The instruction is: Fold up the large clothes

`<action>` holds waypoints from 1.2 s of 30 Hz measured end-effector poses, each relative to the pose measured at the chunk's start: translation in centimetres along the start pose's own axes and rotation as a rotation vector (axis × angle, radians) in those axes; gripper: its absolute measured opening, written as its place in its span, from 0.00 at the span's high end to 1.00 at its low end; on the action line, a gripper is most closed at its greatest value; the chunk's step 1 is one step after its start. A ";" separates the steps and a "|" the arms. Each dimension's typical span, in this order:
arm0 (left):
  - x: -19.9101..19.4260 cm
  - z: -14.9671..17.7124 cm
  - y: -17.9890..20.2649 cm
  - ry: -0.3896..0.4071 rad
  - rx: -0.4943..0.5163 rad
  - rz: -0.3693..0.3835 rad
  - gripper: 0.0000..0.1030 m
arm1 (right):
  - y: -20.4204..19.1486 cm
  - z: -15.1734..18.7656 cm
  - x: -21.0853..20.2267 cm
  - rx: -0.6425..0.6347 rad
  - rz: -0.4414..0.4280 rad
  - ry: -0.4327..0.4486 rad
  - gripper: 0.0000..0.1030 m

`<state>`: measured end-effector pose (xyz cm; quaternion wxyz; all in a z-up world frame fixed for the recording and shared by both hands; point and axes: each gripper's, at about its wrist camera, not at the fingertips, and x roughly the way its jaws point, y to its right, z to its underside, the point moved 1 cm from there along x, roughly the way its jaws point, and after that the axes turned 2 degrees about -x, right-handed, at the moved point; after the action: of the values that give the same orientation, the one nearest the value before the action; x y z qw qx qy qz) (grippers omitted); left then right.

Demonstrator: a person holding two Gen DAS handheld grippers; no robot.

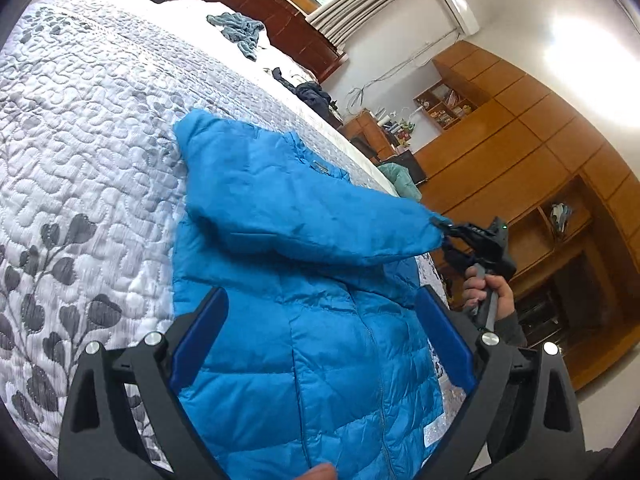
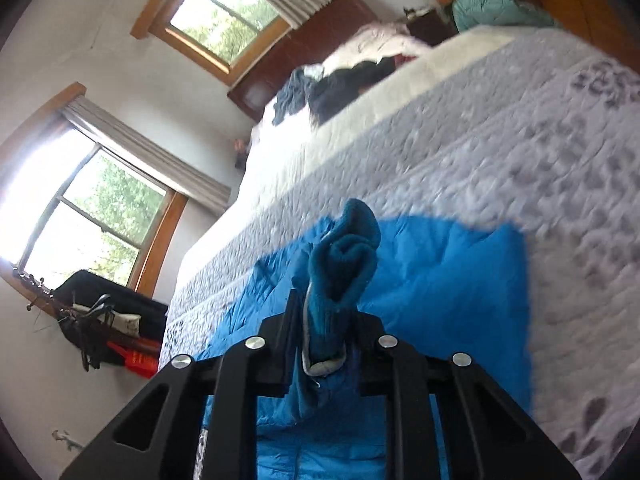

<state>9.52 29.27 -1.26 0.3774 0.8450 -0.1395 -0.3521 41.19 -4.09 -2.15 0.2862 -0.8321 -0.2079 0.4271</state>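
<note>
A bright blue puffer jacket (image 1: 304, 344) lies on the quilted bed (image 1: 80, 168). My left gripper (image 1: 320, 336) hangs open just above the jacket's body, its blue pads on either side of the cloth. At the right, my right gripper (image 1: 444, 232) is shut on the jacket's sleeve cuff, lifting the sleeve (image 1: 320, 208) across the body; a hand (image 1: 488, 284) holds its handle. In the right wrist view the knit cuff (image 2: 340, 280) is pinched between the fingers of the right gripper (image 2: 324, 320), with the jacket (image 2: 452, 280) spread below.
Loose clothes lie near the headboard: a blue-grey piece (image 1: 240, 32) and a dark pile (image 1: 312, 94). Wooden wardrobes and shelves (image 1: 520, 148) stand past the bed's right edge. A teal jacket (image 2: 496, 6) lies by the far corner. A guitar and dark bag (image 2: 104, 316) rest under the windows.
</note>
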 end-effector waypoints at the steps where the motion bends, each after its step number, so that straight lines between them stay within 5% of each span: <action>1: 0.4 -0.2 0.2 -0.005 0.003 0.000 0.09 | 0.4 0.0 -0.5 0.001 0.002 0.006 0.80; 13: 3.8 -5.2 0.9 -0.043 0.001 0.047 0.09 | 7.4 0.9 -1.1 0.084 0.024 -0.009 0.80; 23: 9.8 -10.1 3.9 -0.105 0.027 0.076 0.09 | 8.8 2.6 0.4 0.094 -0.013 -0.061 0.80; 32: 13.7 -11.5 -2.6 -0.133 -0.057 -0.105 0.09 | 8.7 3.4 2.1 0.062 -0.003 -0.107 0.72; 36: 13.6 -11.4 -4.5 -0.142 -0.081 -0.122 0.09 | 9.0 2.1 -0.8 0.054 0.030 -0.005 0.69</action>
<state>27.06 31.71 -5.87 0.3785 0.8089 -0.0997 -0.4387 39.92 -10.67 -8.60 0.3017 -0.8261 -0.1847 0.4386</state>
